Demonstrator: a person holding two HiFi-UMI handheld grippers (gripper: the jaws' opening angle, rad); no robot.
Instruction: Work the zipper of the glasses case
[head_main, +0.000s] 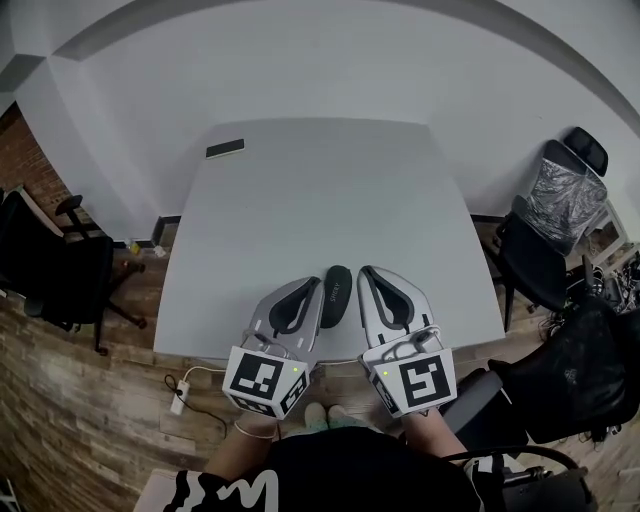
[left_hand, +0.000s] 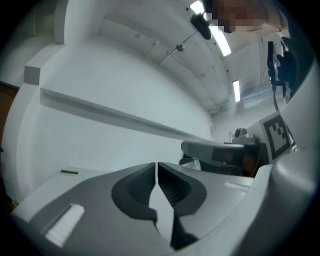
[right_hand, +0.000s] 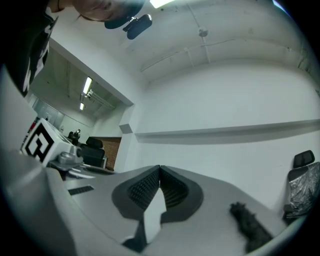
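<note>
A dark oval glasses case (head_main: 335, 295) lies near the front edge of the pale grey table (head_main: 320, 200). It sits between my two grippers, and its zipper is too small to make out. My left gripper (head_main: 314, 290) rests just left of the case, my right gripper (head_main: 366, 274) just right of it. In the left gripper view the left gripper (left_hand: 157, 165) has its jaws closed together with nothing between them. The right gripper (right_hand: 160, 169) is likewise shut and empty in its own view. Neither gripper view shows the case.
A flat black object (head_main: 225, 149) lies at the table's far left corner. Black office chairs stand left (head_main: 50, 270) and right (head_main: 555, 220) of the table. A white power strip (head_main: 180, 396) lies on the wooden floor by the front left corner.
</note>
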